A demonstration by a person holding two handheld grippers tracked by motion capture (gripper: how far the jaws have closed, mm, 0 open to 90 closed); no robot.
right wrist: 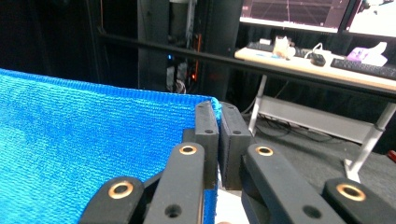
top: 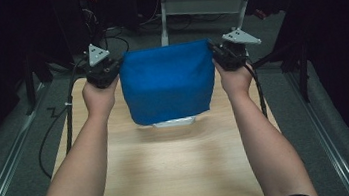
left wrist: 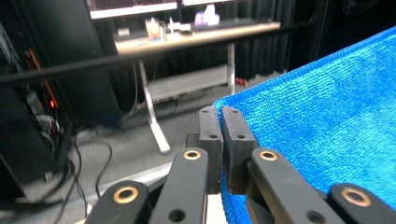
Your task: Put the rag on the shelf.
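High view alone: white object (top: 174,122) under cloth (top: 168,82).

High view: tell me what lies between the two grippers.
The blue cloth hangs stretched between left gripper and right gripper, each pinching a top corner, in the high view.

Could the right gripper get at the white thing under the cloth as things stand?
Probably not: the right gripper is shut on the blue cloth, which hangs over the white object.
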